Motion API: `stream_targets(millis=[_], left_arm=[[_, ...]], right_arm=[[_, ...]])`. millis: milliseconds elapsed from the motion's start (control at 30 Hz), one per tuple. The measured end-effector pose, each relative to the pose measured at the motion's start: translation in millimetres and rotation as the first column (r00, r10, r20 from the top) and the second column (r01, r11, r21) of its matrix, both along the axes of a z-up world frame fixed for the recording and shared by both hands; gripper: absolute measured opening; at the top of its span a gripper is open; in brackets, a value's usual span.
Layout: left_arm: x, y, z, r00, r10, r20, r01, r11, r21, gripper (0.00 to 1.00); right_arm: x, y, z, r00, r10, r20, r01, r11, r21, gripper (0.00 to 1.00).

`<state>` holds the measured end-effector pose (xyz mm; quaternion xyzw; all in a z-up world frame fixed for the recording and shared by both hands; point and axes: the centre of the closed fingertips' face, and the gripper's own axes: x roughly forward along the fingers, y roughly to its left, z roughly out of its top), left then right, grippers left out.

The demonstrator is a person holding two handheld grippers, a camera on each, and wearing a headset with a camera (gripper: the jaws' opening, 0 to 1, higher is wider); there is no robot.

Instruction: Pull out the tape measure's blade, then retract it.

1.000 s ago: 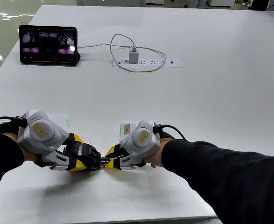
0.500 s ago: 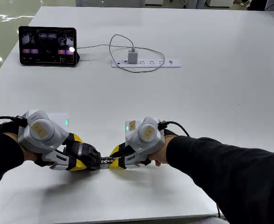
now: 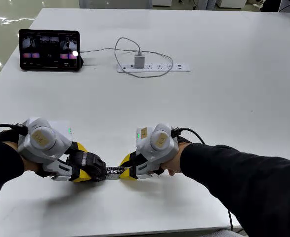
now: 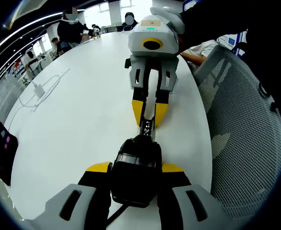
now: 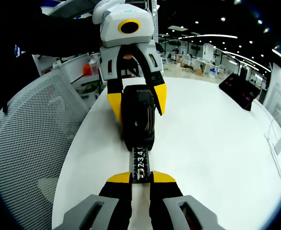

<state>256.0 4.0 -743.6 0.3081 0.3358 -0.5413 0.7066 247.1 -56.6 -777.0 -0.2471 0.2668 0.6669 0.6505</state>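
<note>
**Head view.** The tape measure [image 3: 89, 165] lay close to the near edge of the white worktop [image 3: 224, 98], left of its middle. The left hand-held gripper [image 3: 84, 168] had its jaws pressed against the two sides of the black housing, which anchored the body against the pull. The right hand-held gripper [image 3: 127, 172] faced it tip to tip, just beside it. A short length of blade [image 3: 114, 171] spanned the gap between them, low over the surface. A tablet [image 3: 49, 49] stood near the far left corner. A power strip [image 3: 154, 66] lay well apart toward the far edge, clear of the work.

**Left gripper view.** The left hand-held gripper's [image 4: 135, 168] yellow-tipped jaws clamped the tape measure [image 4: 136, 167] across its width. The blade outlet pointed straight ahead, so the blade [image 4: 147, 127] ran out in line with the jaws. The right hand-held gripper [image 4: 149, 111] pinched the blade close to the housing. A mesh chair [image 4: 245, 143] stood past the worktop edge.

**Right gripper view.** The right hand-held gripper [image 5: 140, 178] was closed on the blade [image 5: 140, 163], with printed numerals visible just ahead of the tips. The tip hook could not be made out. The left hand-held gripper [image 5: 138, 101] straddled the tape measure [image 5: 137, 117] opposite.

**Assessment.** Little blade was exposed, so the extraction step appeared to be at its start. Opposed, collinear grips kept the pull axial and reduced the risk of kinking the blade or twisting the housing loose.
</note>
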Motion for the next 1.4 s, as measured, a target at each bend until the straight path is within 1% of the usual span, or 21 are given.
stream_targets(millis=[467,633,867,967,1400], left_arm=[[0.7,-0.2,-0.1,1.0,0.008,0.0,-0.008,1.0,-0.004,0.32],[0.7,-0.6,-0.1,1.0,0.007,0.0,-0.007,1.0,-0.003,0.32],[1.7,0.0,-0.9,1.0,0.006,0.0,-0.006,1.0,-0.002,0.32],[2.5,0.3,-1.4,1.0,0.007,0.0,-0.007,1.0,-0.002,0.32],[0.5,-1.9,0.9,1.0,0.006,0.003,-0.006,1.0,-0.002,0.32]], right_arm=[[1.3,-16.5,0.7,1.0,-0.016,0.0,0.016,1.0,-0.004,0.1],[1.6,-21.5,0.4,1.0,-0.007,0.009,0.007,1.0,-0.013,0.1],[2.4,-27.0,-0.3,1.0,-0.019,-0.003,0.019,1.0,-0.012,0.1],[2.5,-30.2,0.0,1.0,-0.018,0.0,0.018,1.0,-0.015,0.1],[3.4,-42.1,-0.1,1.0,-0.027,0.003,0.027,0.999,-0.023,0.1]])
